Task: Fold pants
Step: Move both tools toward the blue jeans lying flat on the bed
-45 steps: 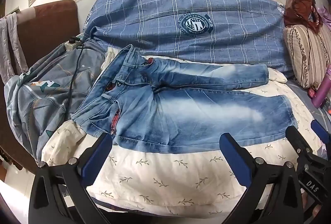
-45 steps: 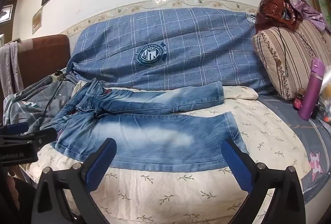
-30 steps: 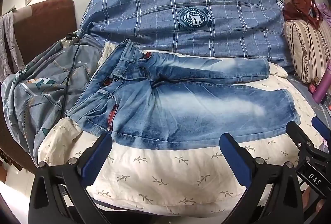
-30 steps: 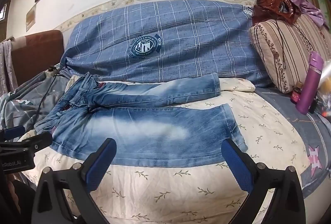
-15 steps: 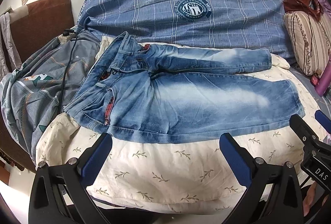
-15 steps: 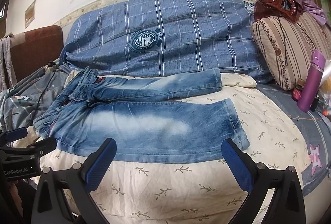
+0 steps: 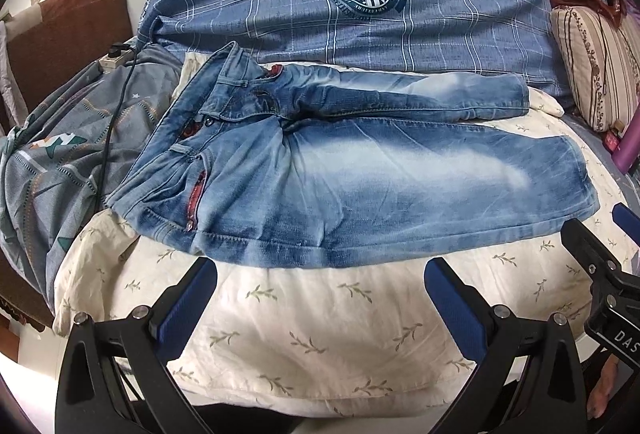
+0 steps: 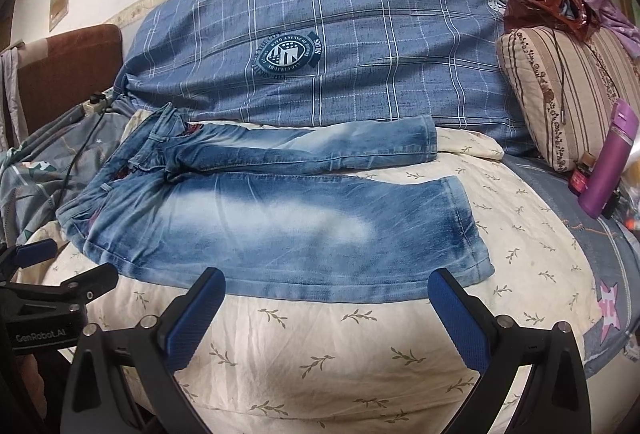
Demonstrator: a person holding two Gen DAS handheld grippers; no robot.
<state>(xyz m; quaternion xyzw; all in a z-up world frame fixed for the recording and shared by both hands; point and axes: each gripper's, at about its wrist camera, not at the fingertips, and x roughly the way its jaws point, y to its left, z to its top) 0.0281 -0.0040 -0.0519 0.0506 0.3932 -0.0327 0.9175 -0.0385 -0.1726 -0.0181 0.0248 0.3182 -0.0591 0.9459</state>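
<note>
Jeans [image 7: 352, 177] lie crosswise, waistband left, hems right; both tools spread, empty.

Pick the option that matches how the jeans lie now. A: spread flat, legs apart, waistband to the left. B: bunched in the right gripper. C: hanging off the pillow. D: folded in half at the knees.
A: the jeans lie flat on the cream sheet, both legs stretched rightward and separate, untouched by either gripper.
</note>
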